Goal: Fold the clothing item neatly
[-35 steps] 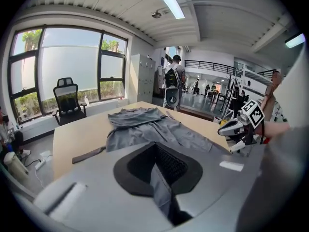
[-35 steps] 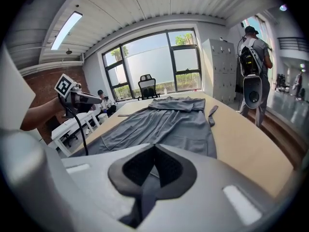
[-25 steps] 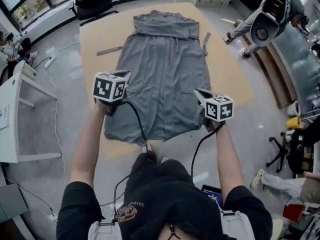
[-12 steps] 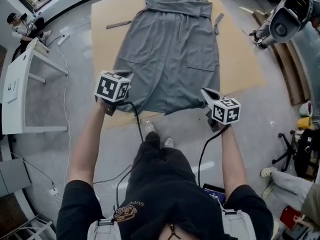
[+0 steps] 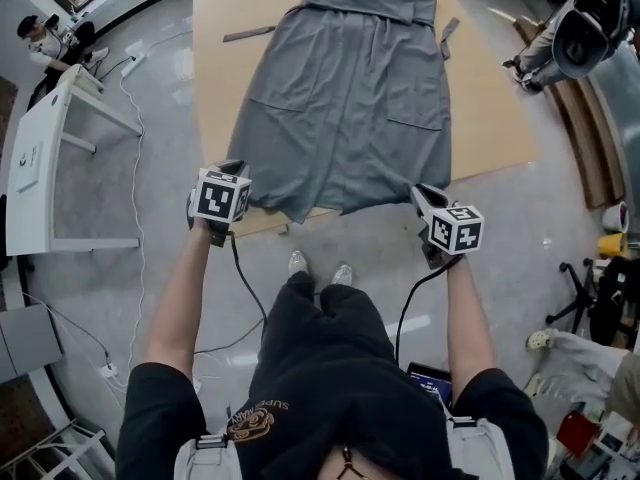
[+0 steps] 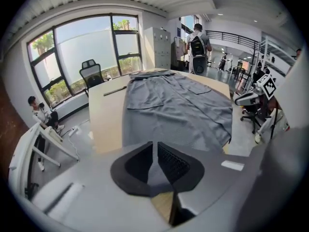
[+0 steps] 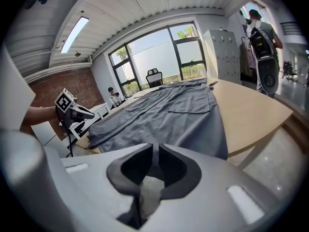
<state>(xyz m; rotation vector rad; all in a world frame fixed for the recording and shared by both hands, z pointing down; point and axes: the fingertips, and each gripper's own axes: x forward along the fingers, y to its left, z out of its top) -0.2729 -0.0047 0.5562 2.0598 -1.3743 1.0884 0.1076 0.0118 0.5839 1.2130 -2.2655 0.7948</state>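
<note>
A grey garment [image 5: 350, 98] lies spread flat on the tan table [image 5: 215, 78], its collar far and its hem over the near edge. My left gripper [image 5: 234, 168] is at the hem's near left corner, and my right gripper [image 5: 420, 190] is at the near right corner. In the left gripper view the jaws [image 6: 155, 146] stand a narrow slit apart with grey hem cloth [image 6: 159, 175] running through them. The right gripper view shows its jaws [image 7: 155, 149] likewise, a fold of cloth [image 7: 149, 192] hanging between them. Both pairs of jaws have just been opening.
A white desk [image 5: 40, 158] stands left of the table, with cables [image 5: 130, 218] on the floor beside it. Grey belt ends [image 5: 248, 34] [image 5: 448, 38] lie beside the garment. Another person with equipment [image 5: 580, 28] stands far right. My feet [image 5: 320, 265] are at the table's near edge.
Both grippers drew back toward me and sank, dragging the hem to the table's near edge. Their jaws have parted slightly.
</note>
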